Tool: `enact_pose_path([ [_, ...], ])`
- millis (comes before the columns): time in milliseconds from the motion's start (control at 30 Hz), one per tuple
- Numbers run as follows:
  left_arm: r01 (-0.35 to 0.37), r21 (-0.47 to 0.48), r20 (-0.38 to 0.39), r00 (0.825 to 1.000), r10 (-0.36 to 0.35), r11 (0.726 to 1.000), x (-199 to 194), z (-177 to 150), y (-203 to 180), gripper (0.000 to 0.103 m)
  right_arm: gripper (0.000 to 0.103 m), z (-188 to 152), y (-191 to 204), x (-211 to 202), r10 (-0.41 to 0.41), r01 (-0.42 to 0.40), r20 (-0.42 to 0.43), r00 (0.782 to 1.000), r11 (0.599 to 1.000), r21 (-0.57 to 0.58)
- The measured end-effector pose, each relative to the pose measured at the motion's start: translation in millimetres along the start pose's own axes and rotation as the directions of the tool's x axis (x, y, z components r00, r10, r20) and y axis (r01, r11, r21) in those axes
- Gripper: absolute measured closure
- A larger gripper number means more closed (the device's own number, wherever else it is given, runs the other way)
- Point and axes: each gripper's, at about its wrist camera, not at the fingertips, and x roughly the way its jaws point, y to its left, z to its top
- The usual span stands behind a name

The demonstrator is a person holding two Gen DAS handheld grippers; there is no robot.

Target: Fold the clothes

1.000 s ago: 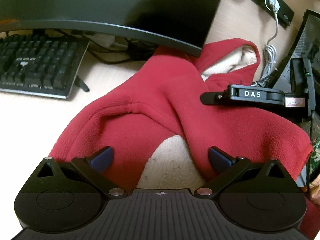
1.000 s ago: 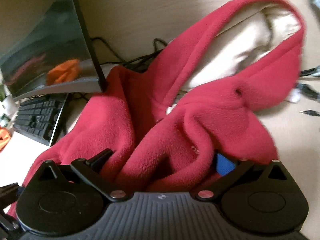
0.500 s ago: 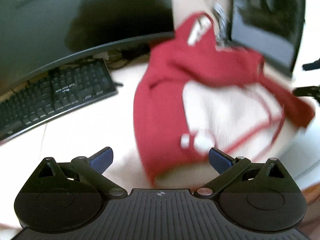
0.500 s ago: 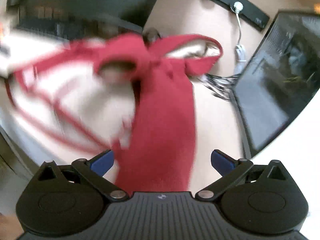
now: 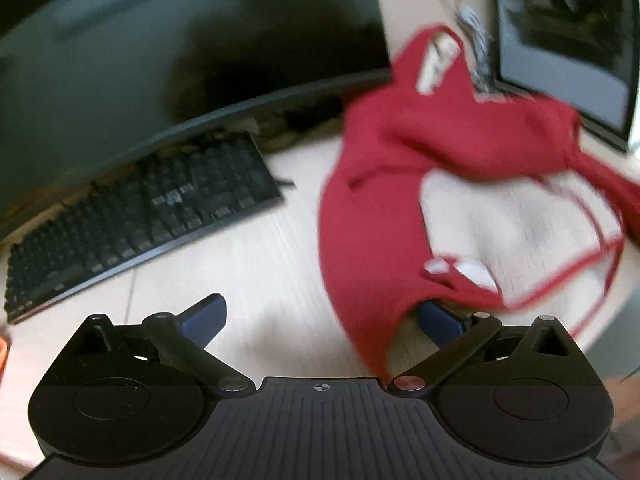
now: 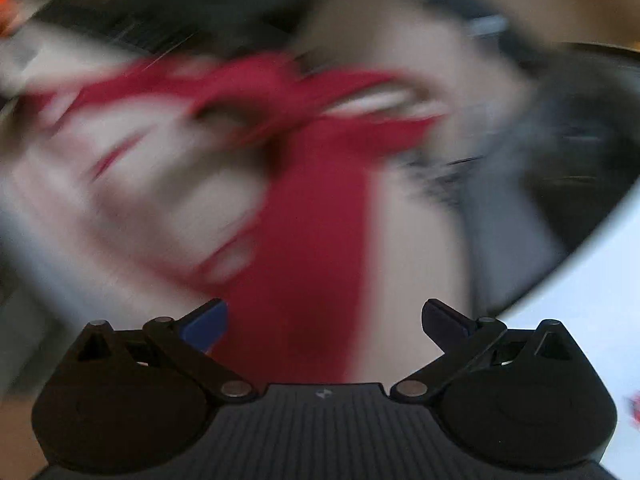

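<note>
A red fleece hoodie (image 5: pixel 372 184) with cream lining (image 5: pixel 516 220) lies spread on the pale desk (image 5: pixel 260 272), its hood (image 5: pixel 436 56) toward the screens. My left gripper (image 5: pixel 324 316) is open just in front of it. The garment's lower red edge overlaps the right fingertip (image 5: pixel 440 318), and nothing is pinched. The right wrist view is heavily motion-blurred. There the hoodie (image 6: pixel 316 216) runs as a red strip down between the wide-apart fingers of my right gripper (image 6: pixel 326 320), which is open.
A black keyboard (image 5: pixel 140 216) sits left of the hoodie under a large curved monitor (image 5: pixel 180 48). A second dark screen (image 5: pixel 568 40) stands at the back right with white cables (image 5: pixel 472 28) beside it. Bare desk lies between keyboard and garment.
Both grippers have pulled back from the bunched hoodie, which now lies opened out with its cream lining up. The right gripper no longer has fabric bunched between its fingers and is moving fast.
</note>
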Motion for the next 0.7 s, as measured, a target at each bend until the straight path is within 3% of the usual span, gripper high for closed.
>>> enact_pose_path([
  [67, -0.011, -0.026, -0.032, 0.999, 0.01, 1.0, 3, -4, 3, 0.0, 0.0, -9, -13, 16, -0.153, 0.15, -0.04, 0.987, 0.986, -0.074],
  [100, -0.016, -0.04, -0.049, 0.999, 0.014, 0.999, 5, -6, 4, 0.0, 0.0, -13, -30, 22, -0.291, 0.286, -0.055, 0.955, 0.955, -0.08],
  [133, -0.032, -0.045, -0.051, 0.998, 0.029, 0.999, 5, -6, 6, 0.0, 0.0, -17, -50, 26, -0.448, 0.443, -0.071, 0.891, 0.894, -0.07],
  [167, -0.056, -0.05, -0.046, 0.998, 0.053, 0.997, 4, -5, 9, 0.0, 0.0, -22, -70, 30, -0.591, 0.588, -0.088, 0.802, 0.807, -0.064],
  [200, -0.081, -0.055, -0.04, 0.996, 0.079, 0.995, 2, -3, 12, 0.0, 0.0, -23, -88, 25, -0.647, 0.649, -0.101, 0.756, 0.761, -0.02],
  [233, -0.086, -0.072, -0.037, 0.996, 0.084, 0.994, 0, -1, 15, 0.0, 0.0, -21, -95, 13, -0.6, 0.606, -0.091, 0.795, 0.793, 0.058],
  [267, -0.089, -0.09, -0.033, 0.996, 0.086, 0.992, -1, 0, 18, 0.0, 0.0, -18, -97, 1, -0.515, 0.518, -0.062, 0.855, 0.844, 0.141],
  [333, -0.064, -0.089, -0.033, 0.998, 0.062, 0.994, -2, 0, 16, 0.0, 0.0, -15, -90, -18, -0.325, 0.313, 0.011, 0.945, 0.918, 0.245],
  [367, -0.051, -0.087, -0.033, 0.998, 0.048, 0.995, -2, 0, 15, 0.0, 0.0, -15, -74, -19, -0.215, 0.2, 0.041, 0.976, 0.95, 0.238],
  [400, -0.044, -0.077, -0.039, 0.998, 0.041, 0.996, 1, -1, 13, 0.0, 0.0, -14, -55, -17, -0.137, 0.122, 0.063, 0.989, 0.972, 0.201],
  [467, -0.037, -0.062, -0.057, 0.998, 0.033, 0.997, 8, -5, 8, 0.0, 0.0, -10, -19, -8, -0.051, 0.043, 0.078, 0.996, 0.994, 0.099],
  [567, -0.05, -0.072, -0.07, 0.997, 0.045, 0.996, 15, -7, 8, 0.0, 0.0, -3, 3, 12, -0.022, 0.021, 0.085, 0.996, 1.0, 0.011],
  [633, -0.076, -0.063, -0.071, 0.995, 0.071, 0.995, 20, -4, 11, 0.0, 0.001, 14, -12, 20, -0.141, 0.143, 0.111, 0.984, 0.99, -0.01],
  [700, -0.103, -0.006, -0.065, 0.993, 0.103, 0.995, 27, 9, 18, 0.0, 0.001, 33, -34, 26, -0.287, 0.293, 0.143, 0.947, 0.956, -0.018],
])
